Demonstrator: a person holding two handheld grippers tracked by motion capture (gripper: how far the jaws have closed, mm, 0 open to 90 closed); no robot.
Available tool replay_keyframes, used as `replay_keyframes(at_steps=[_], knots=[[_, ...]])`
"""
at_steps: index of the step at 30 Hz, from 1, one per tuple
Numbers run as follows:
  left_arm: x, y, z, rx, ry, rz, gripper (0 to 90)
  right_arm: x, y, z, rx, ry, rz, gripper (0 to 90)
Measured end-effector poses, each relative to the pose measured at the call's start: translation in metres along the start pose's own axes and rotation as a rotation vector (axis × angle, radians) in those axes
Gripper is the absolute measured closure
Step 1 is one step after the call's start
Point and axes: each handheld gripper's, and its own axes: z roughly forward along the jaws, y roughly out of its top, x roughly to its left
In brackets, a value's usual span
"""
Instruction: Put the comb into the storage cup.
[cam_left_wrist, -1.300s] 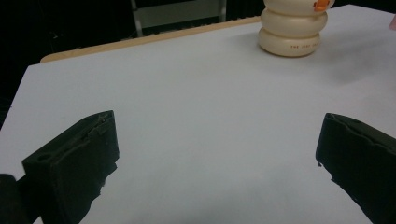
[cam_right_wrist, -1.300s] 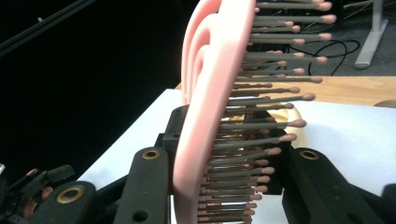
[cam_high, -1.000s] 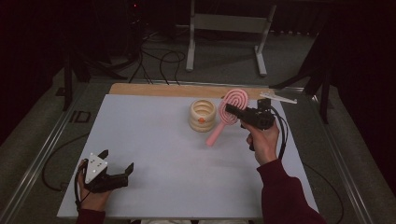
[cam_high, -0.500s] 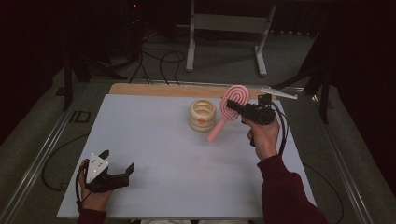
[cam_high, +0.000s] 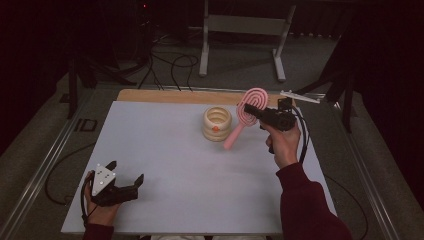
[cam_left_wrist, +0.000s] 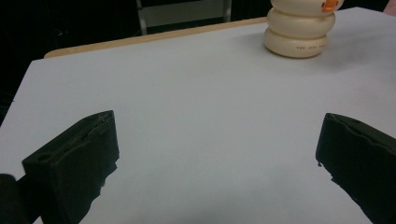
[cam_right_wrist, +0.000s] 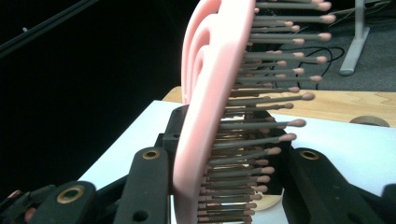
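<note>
A pink hairbrush (cam_high: 246, 112) with a round swirled head hangs tilted above the table's far right, handle pointing down and left. My right gripper (cam_high: 251, 111) is shut on its head; in the right gripper view the pink back and the bristles (cam_right_wrist: 219, 116) stand between the two black jaws. Just left of the brush stands a cream ringed holder (cam_high: 217, 123) with an orange mark, also at the top of the left gripper view (cam_left_wrist: 300, 29). My left gripper (cam_high: 126, 176) rests open near the table's front left corner, nothing between its fingers (cam_left_wrist: 74, 158).
The white table top (cam_high: 175, 150) has a wooden strip (cam_high: 165, 96) along its far edge. Behind it a metal stand (cam_high: 245, 35) and cables lie on the dark floor. A small white bar (cam_high: 300, 96) lies at the far right corner.
The right hand has lifted the brush slightly and shifted it a little toward the back. The left gripper has kept still.
</note>
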Motion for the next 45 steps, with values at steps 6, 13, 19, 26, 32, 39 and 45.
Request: replay_keyframes(at_steps=[6,13,19,26,32,39,45], knots=[[0.0,0.0,0.0,-0.003,0.0,-0.006,0.0,-0.004,0.005,0.0,-0.007,-0.013,0.004,64.1],[0.0,0.0,0.0,-0.001,-0.004,-0.007,0.0,-0.006,0.011,0.002,-0.012,-0.022,-0.007,64.1],[0.001,0.0,0.0,-0.003,-0.006,-0.012,0.0,-0.007,0.016,0.005,-0.009,-0.032,-0.01,64.1],[0.0,0.0,0.0,-0.002,-0.008,-0.011,0.0,-0.007,0.021,0.008,-0.021,-0.048,-0.027,64.1],[0.0,0.0,0.0,-0.001,-0.007,-0.01,0.0,-0.01,0.025,0.01,-0.022,-0.067,-0.028,64.1],[0.0,0.0,0.0,-0.002,-0.006,-0.011,0.0,-0.014,0.029,0.009,-0.037,-0.096,-0.032,64.1],[0.0,0.0,0.0,-0.003,-0.006,-0.012,0.0,-0.019,0.032,0.009,-0.048,-0.116,-0.031,64.1]])
